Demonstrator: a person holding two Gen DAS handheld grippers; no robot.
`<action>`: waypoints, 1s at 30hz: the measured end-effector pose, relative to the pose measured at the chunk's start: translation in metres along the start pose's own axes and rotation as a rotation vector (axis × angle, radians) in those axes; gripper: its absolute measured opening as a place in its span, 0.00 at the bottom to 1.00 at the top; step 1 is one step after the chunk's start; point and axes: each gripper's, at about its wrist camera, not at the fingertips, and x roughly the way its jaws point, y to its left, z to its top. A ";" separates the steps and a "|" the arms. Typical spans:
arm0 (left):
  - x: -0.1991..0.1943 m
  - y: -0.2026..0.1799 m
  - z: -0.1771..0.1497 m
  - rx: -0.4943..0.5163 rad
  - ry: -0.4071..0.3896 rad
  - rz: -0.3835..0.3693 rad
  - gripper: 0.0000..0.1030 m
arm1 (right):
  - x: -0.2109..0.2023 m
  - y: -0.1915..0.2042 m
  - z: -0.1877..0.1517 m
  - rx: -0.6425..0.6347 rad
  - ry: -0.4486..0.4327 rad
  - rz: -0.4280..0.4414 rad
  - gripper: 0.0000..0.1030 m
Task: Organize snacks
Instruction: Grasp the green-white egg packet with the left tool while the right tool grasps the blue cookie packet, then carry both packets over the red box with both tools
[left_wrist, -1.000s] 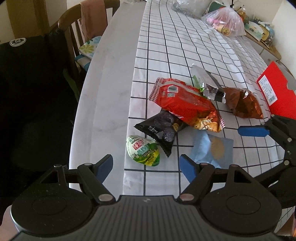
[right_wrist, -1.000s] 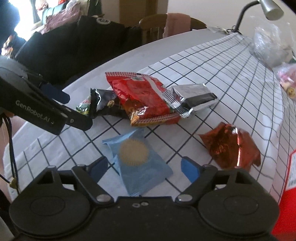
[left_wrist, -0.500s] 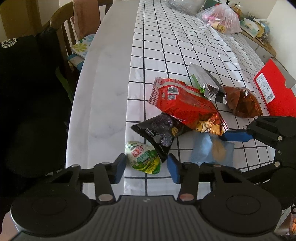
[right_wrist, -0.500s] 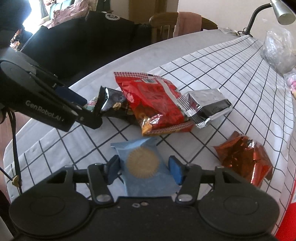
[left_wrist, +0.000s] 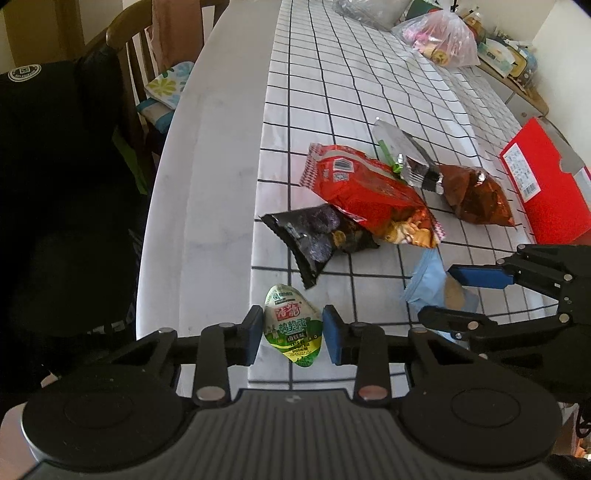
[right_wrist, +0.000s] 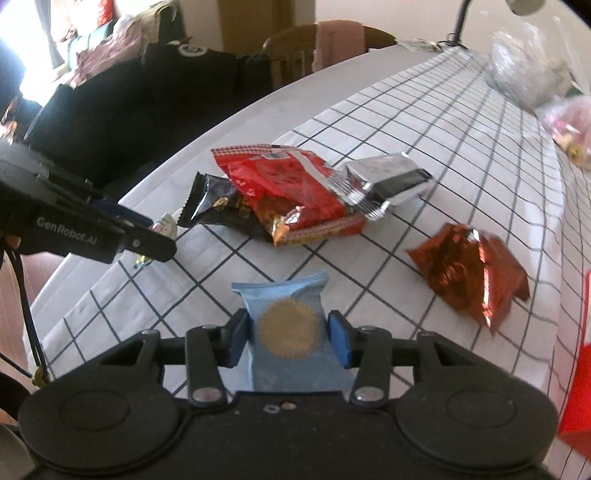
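A green egg-shaped snack packet (left_wrist: 293, 325) lies near the table's front-left edge. My left gripper (left_wrist: 293, 334) is closing, and its blue pads touch both sides of the packet. In the right wrist view, a light blue cookie packet (right_wrist: 284, 295) sits between the pads of my right gripper (right_wrist: 288, 341). That gripper is closing too and pinches the packet's sides. Beyond them lie a red chip bag (left_wrist: 365, 188), a black bag (left_wrist: 317, 236), a silver packet (left_wrist: 402, 147) and a copper foil bag (left_wrist: 472, 195).
A red box (left_wrist: 546, 192) stands at the right on the checked tablecloth (left_wrist: 332, 92). Plastic bags (left_wrist: 439, 37) sit at the far end. A wooden chair (left_wrist: 125, 48) and dark clothing (left_wrist: 55, 166) stand beside the table's left edge.
Both grippers went from wide open to closed in around their packets: the left onto the green packet, the right onto the blue cookie packet. Both hands edged forward slightly.
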 end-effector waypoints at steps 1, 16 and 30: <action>-0.002 -0.001 0.000 0.000 0.001 -0.002 0.33 | -0.003 -0.001 -0.001 0.012 -0.005 -0.001 0.43; -0.042 -0.058 0.019 0.093 -0.080 -0.058 0.33 | -0.081 -0.034 -0.005 0.168 -0.138 -0.056 0.43; -0.077 -0.156 0.058 0.222 -0.210 -0.112 0.33 | -0.159 -0.093 -0.013 0.261 -0.283 -0.162 0.43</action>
